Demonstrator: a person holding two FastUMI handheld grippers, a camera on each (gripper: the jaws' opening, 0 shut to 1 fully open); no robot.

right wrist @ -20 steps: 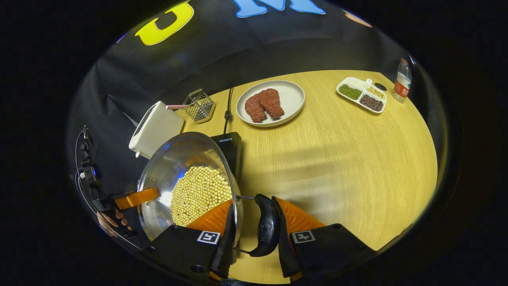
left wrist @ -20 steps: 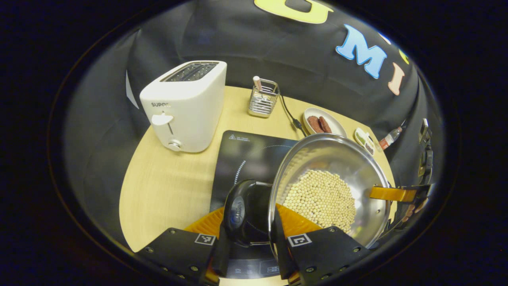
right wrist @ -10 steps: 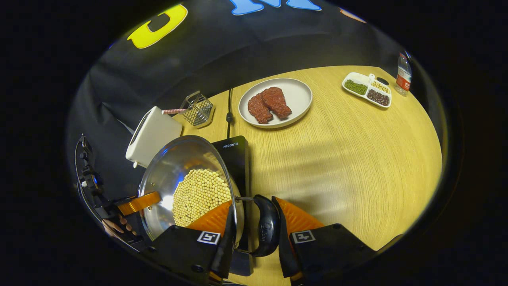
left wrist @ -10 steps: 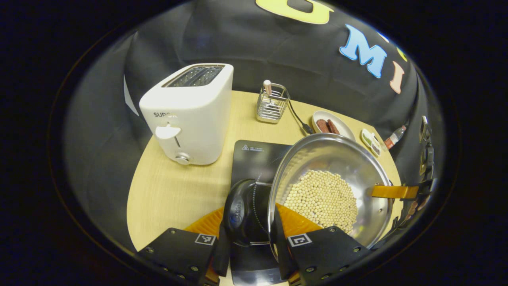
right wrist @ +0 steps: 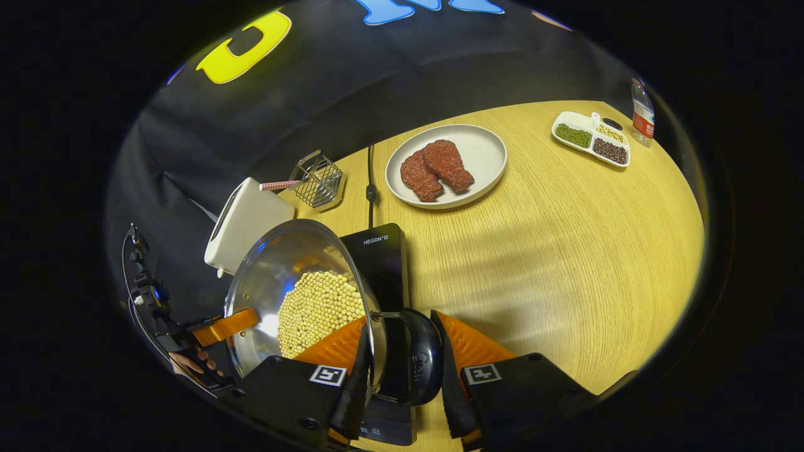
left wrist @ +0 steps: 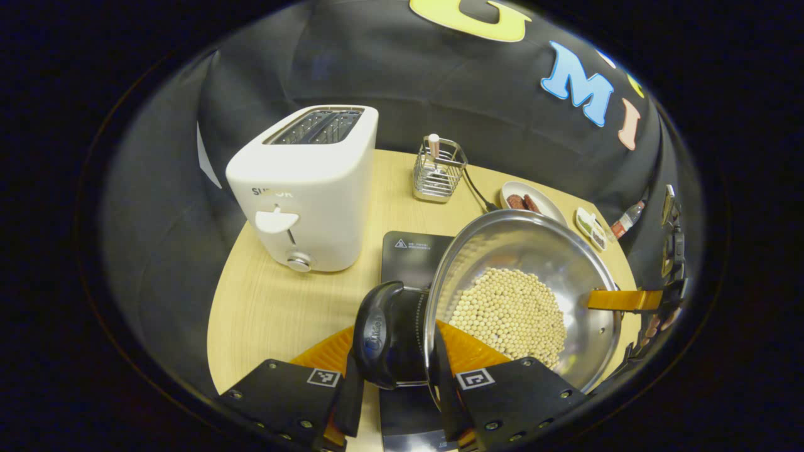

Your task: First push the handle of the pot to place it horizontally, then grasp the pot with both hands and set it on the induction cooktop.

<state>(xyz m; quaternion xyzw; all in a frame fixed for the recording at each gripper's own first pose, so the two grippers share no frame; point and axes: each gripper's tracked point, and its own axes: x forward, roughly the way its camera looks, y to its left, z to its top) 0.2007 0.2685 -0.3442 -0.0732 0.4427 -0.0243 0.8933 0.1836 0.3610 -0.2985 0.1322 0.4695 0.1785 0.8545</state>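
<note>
Left gripper (left wrist: 394, 402) is clamped on the pot's black side handle (left wrist: 380, 336), a finger on each side of it and no slack showing. The steel pot (left wrist: 568, 270), its bottom covered in pale beans (left wrist: 512, 314), sits just ahead and to the right of those fingers, held over the black cooktop (left wrist: 411, 254); whether its base touches the glass I cannot tell. Beyond the left finger stands the white toaster (left wrist: 308, 188), and farther ahead the wire holder (left wrist: 438, 169).

Over to the right gripper (right wrist: 402, 398): closed tight on the other black handle (right wrist: 422, 364), the pot (right wrist: 282, 263) to the left of its fingers with the cooktop (right wrist: 380, 257) underneath. On the pot's far rim the other gripper's finger (right wrist: 225, 326) reaches in, a hand (right wrist: 191, 364) behind it. Well ahead on the wooden table (right wrist: 565, 251) sit a plate (right wrist: 487, 154) with two pieces of meat (right wrist: 436, 169), a divided dish (right wrist: 590, 138) and a bottle (right wrist: 642, 113).
</note>
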